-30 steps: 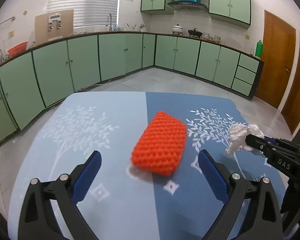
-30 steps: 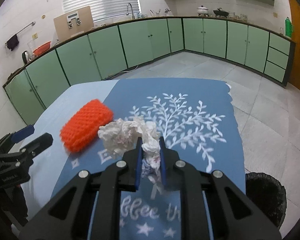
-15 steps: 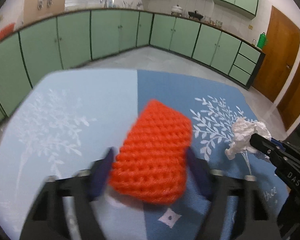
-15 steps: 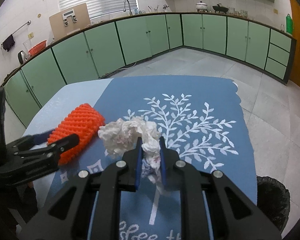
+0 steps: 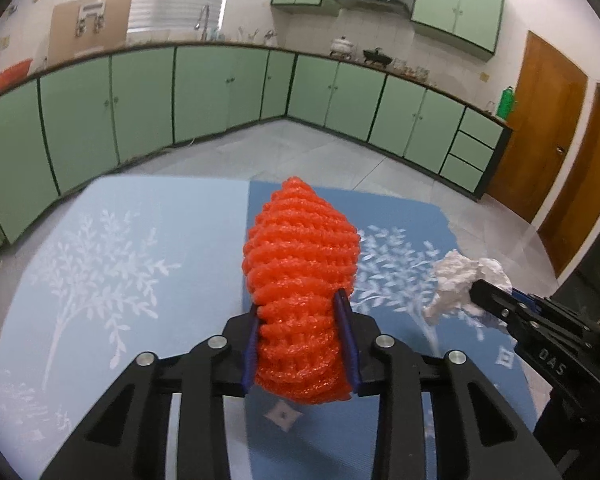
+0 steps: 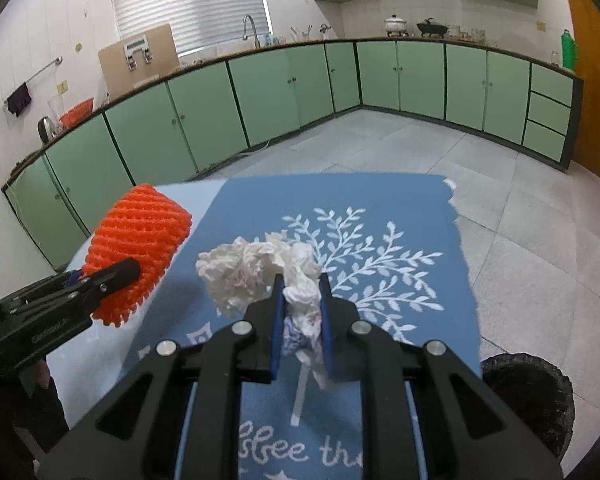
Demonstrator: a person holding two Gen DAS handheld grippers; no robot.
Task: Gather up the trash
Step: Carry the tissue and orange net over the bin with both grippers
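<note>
Two grabs rn: my left gripper (image 5: 300, 344) is pinching the orange foam net (image 5: 300, 280), frame center, lifted off the blue mat (image 5: 140, 264). Right gripper (image 6: 300, 320) squeezes the crumpled tissue (image 6: 256, 268) mid-frame; black bin (image 6: 528, 396) sits lower right.

Left gripper (image 5: 300, 336): blue pads clamped on both sides of orange foam net (image 5: 300, 280), raised above table. Right gripper (image 6: 300, 316): fingers pinched on crumpled white tissue (image 6: 260, 272), raised, just right of left gripper.
</note>
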